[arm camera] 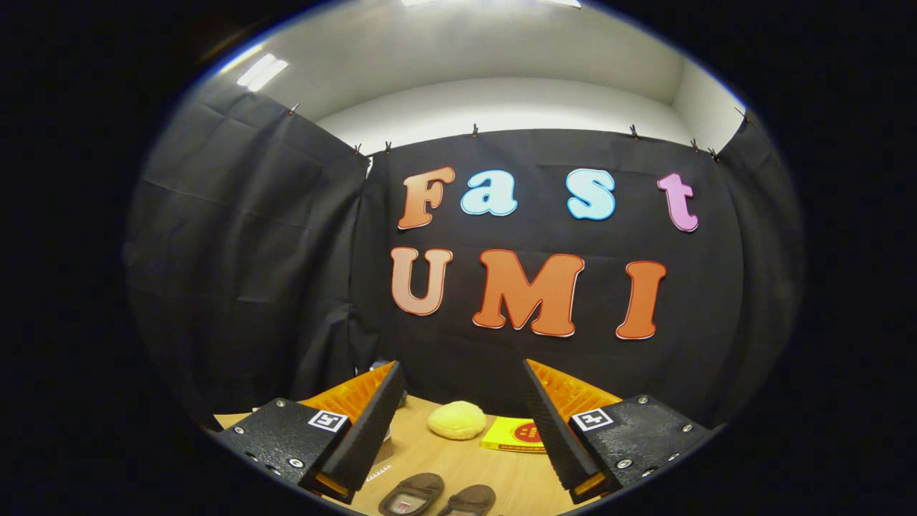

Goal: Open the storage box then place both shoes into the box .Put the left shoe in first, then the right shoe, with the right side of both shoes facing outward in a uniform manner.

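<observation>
Between the two fingers of the gripper [462, 430], low on the wooden table [473, 466], lie the two shoes [438, 496], brown and side by side, with their openings up. The fingers stand wide apart and hold nothing. Beyond the shoes, further from the fingers, rests a yellow round soft thing [457, 419], and just beside it, to the right, a yellow flat packet [514, 434]. The storage box I cannot make out with certainty; something with an edge lies left of the shoes, mostly hidden behind the left finger, and I cannot tell what it is.

I judge that the task is at its start: the box must be opened first. To do this well, the gripper should tilt down until the box is clearly ahead, then take the lid by its edge with both fingers. The shoes should not be pushed meanwhile, so that left and right stay easy to tell.
</observation>
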Demonstrator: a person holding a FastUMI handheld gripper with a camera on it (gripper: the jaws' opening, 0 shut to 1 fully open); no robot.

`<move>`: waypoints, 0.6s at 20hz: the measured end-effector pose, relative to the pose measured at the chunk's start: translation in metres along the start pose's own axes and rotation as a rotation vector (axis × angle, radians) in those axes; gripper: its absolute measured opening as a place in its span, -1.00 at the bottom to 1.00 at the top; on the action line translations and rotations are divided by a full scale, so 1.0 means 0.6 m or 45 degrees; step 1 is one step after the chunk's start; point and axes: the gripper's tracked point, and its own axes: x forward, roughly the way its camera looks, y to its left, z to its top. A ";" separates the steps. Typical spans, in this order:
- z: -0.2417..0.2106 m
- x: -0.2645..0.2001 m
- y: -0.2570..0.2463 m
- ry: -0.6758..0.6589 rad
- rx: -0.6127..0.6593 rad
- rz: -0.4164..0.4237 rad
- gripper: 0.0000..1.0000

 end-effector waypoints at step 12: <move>-0.179 0.082 0.165 0.474 0.455 0.298 0.93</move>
